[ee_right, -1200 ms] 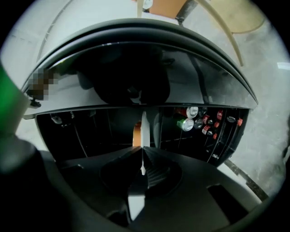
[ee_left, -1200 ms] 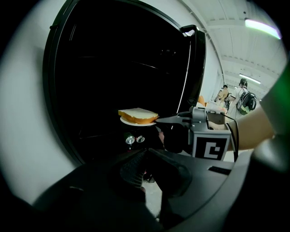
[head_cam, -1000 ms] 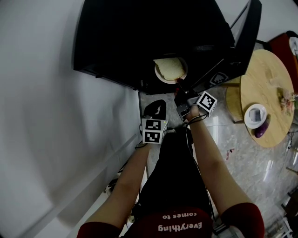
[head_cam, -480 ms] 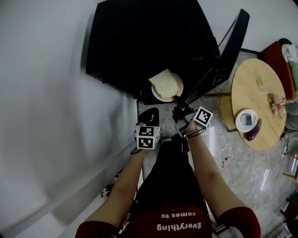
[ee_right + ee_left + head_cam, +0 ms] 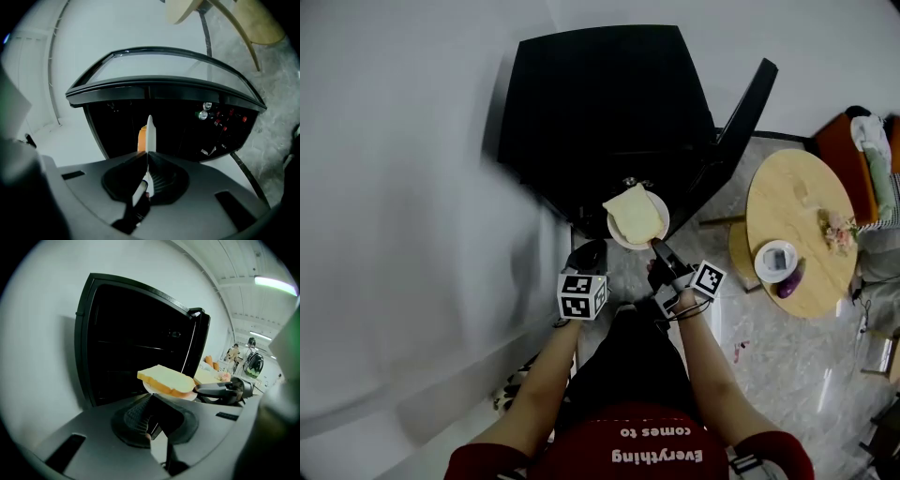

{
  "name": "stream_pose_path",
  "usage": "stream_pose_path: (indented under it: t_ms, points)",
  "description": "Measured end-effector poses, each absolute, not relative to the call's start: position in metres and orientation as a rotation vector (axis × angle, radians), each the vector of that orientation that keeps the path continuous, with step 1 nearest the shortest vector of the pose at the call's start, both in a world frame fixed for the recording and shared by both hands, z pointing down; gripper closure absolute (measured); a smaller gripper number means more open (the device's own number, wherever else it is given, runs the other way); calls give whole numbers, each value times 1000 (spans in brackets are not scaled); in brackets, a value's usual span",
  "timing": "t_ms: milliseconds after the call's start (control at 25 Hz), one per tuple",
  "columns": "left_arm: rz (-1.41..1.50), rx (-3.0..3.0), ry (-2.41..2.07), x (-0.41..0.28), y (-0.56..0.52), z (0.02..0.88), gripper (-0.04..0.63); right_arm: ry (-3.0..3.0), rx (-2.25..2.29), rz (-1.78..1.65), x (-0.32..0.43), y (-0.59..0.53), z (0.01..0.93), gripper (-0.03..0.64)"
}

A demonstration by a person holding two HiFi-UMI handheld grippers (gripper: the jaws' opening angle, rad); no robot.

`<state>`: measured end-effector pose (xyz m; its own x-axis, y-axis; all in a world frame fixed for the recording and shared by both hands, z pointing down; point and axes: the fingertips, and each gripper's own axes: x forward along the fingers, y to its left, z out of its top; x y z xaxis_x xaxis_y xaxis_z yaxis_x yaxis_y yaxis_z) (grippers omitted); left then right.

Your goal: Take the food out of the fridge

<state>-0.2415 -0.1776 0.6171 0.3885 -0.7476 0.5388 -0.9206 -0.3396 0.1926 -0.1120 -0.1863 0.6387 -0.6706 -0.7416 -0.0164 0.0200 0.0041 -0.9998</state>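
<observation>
Since we clamp the right gripper at 5 o'clock on the round white plate, its pale bread slice rides level | left gripper: jaws together, empty.

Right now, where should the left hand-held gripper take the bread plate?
I'd pinch the plate's bare near-left rim, coming in level from the person's left, clear of the right hand-held gripper. The bread covers the middle and overhangs the far edge, leaving that thin rim free.
</observation>
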Motion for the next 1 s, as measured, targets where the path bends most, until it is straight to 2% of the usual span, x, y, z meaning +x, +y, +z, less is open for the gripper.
stream_pose_path:
  t_ms: [480, 1000]
  points:
    - [359, 2336, -1347, -220, -146, 541, 586, 1702, -634, -1695, -82, -138, 573, 598]
    - [281, 2443, -1260, -207, -114, 500, 586, 1732, -522, -1708, -71, -73, 524, 598]
